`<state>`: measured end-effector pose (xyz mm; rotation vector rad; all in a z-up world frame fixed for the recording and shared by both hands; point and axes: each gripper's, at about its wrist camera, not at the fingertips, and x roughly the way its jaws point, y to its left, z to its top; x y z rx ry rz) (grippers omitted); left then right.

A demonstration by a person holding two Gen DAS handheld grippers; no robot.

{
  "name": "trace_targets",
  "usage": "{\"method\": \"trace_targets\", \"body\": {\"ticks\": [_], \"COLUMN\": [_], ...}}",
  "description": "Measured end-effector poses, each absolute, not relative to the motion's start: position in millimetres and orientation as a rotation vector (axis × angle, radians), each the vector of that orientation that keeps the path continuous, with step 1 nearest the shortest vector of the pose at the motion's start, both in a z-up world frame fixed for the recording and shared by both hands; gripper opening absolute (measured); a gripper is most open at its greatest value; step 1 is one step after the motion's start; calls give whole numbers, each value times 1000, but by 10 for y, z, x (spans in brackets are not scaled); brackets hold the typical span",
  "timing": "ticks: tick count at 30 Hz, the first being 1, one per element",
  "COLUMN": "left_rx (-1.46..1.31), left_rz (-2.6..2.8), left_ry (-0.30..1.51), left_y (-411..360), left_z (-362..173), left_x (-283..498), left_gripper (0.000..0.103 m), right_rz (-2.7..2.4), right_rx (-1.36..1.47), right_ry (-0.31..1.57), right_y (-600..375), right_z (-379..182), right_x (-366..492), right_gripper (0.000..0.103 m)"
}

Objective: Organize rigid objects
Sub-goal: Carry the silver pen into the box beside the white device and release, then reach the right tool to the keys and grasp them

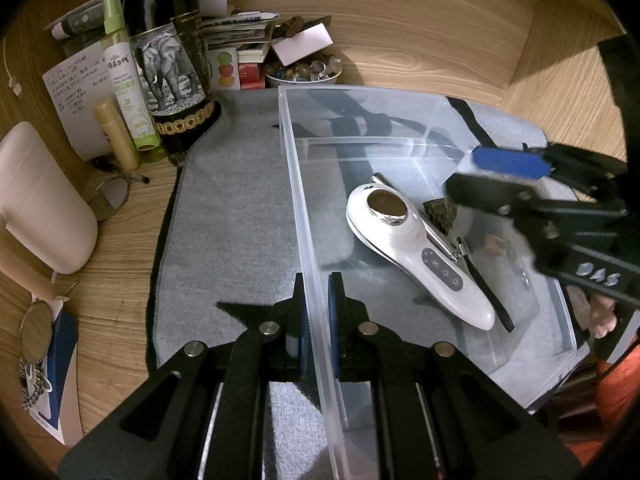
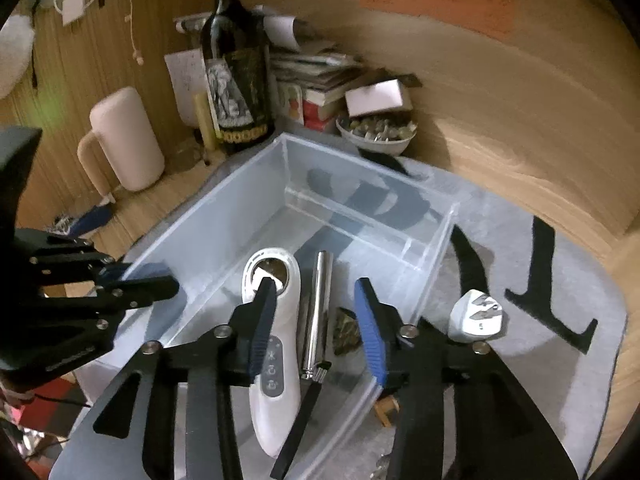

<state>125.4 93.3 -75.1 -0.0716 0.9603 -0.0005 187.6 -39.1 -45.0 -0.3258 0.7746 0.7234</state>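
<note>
Left gripper (image 1: 319, 304) is clamped on the near wall of a clear bin (image 1: 298, 168), one finger each side. Right gripper (image 2: 316, 320) hangs wide open over the bin, holding nothing. Beneath its fingers lie a white massager (image 2: 276, 344) and a metal tube (image 2: 318, 312); a golf head (image 2: 476, 318) sits just right, outside.

A home desk corner: wine bottle (image 1: 168, 60), stacked books (image 2: 316, 76), spray bottle (image 1: 124, 76), wood-grain wall (image 1: 420, 28)

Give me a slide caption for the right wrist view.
Open right tool hovers over white handheld device in clear bin; left tool pinches its wall.
</note>
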Motion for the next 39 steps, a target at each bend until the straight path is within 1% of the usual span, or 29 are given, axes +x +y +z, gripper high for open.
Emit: {"method": "trace_targets", "body": {"ticks": [2,6,8,14,17,23,30,39], "left_rx": [-70,-72,-73,-76,-74,-68,-67,-68], "left_rz": [-1,0,1,0,0,4,6,6], "left_ry": [960,961,962,961,964,966,967,967], "left_y": [934,935,941,959,957,941,937,936], "left_z": [-751,-750,-752,-756,-752,-751,-753,-752], "left_x": [1255,1254,1252,1244,1249,1252,1252,1253], "left_gripper": [8,8,8,8,8,8,8,8], "right_rz": [719,703,691,621,579,533,541,583], "right_rx": [-311,-290,-281,-259,-238,-194,-184,-277], "right_ry": [755,706,680,622,627,698,817,922], "right_y": [-435,-564,-643,-922,-1089,-1339,-1416,-1339], "right_z": [-393,-244,-180,-37,-44,-260,-672,-1123], "right_x": [1858,1811,1791,1769,1827,1949,1948,1729], "right_gripper": [48,52,58,59,59,59,59,58]}}
